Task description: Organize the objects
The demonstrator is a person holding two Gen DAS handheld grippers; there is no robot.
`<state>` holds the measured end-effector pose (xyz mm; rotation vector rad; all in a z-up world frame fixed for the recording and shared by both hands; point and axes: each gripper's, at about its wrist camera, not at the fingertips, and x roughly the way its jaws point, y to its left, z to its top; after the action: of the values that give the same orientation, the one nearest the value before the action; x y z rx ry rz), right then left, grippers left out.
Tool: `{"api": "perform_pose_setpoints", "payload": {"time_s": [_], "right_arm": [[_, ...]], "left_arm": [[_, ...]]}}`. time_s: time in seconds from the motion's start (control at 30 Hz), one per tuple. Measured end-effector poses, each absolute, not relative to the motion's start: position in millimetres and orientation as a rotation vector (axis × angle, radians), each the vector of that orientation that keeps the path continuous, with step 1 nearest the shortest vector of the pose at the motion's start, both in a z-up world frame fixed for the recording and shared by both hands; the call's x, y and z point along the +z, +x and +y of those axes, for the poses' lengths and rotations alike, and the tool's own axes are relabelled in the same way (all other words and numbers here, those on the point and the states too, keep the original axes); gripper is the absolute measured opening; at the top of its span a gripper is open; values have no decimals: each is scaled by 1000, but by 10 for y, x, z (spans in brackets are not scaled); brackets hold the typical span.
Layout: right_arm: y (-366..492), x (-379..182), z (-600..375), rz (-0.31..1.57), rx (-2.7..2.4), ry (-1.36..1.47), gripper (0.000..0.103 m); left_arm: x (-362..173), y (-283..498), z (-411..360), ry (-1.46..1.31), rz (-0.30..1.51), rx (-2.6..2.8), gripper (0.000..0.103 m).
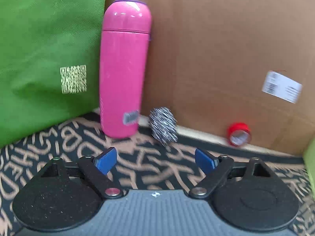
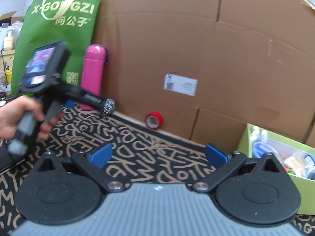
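Note:
A tall pink bottle (image 1: 124, 68) stands upright on the patterned mat, between a green fabric bag (image 1: 43, 55) and a large cardboard box (image 1: 216, 49). A steel wool scourer (image 1: 163, 125) lies just right of the bottle's base, and a red tape roll (image 1: 238, 133) leans against the box further right. My left gripper (image 1: 155, 161) is open and empty, short of the bottle and scourer. The right wrist view shows a hand holding the left gripper (image 2: 86, 101) near the bottle (image 2: 92, 74) and scourer (image 2: 109, 106). My right gripper (image 2: 158, 155) is open and empty over the mat, facing the tape roll (image 2: 154, 120).
A light green bin (image 2: 244, 137) filled with several small items stands at the right, against the cardboard box (image 2: 196, 39). The black mat with tan lettering (image 2: 137, 147) covers the floor. Shelving and clutter show behind the green bag (image 2: 59, 29) at far left.

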<state>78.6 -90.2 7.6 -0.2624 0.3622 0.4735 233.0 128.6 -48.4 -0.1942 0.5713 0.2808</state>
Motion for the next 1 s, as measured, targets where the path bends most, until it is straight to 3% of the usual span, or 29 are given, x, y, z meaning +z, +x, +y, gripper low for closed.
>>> {"api": "perform_pose_setpoints", "payload": {"time_s": [0.1, 0.23, 0.27, 0.3, 0.37, 0.6, 0.87, 0.9, 0.93, 1.0], "right_arm": [[830, 41, -818, 388, 475, -252, 103], [1048, -4, -736, 437, 456, -201, 103], [1120, -18, -710, 450, 442, -188, 103], [1212, -33, -676, 466, 426, -175, 103], [1411, -72, -604, 492, 375, -145, 103], [2292, -275, -92, 570, 308, -178, 72], [2826, -472, 233, 640, 281, -110, 70], [2864, -487, 252, 642, 265, -100, 63], [2886, -499, 257, 642, 252, -93, 47], [2878, -514, 212, 642, 253, -59, 46]], "left_arm": [[-526, 2593, 1361, -174, 582, 296, 81], [-649, 2877, 1421, -169, 631, 275, 66], [-680, 2919, 1446, -190, 647, 247, 44], [-705, 2946, 1463, -204, 656, 210, 32], [-716, 2939, 1436, -163, 642, 172, 22], [-817, 2810, 1442, -100, 583, 108, 21], [-844, 2785, 1683, -234, 559, 74, 24], [-848, 2785, 1706, -248, 555, 71, 26], [-852, 2783, 1731, -264, 552, 65, 30], [-860, 2777, 1775, -290, 545, 49, 37]]}}
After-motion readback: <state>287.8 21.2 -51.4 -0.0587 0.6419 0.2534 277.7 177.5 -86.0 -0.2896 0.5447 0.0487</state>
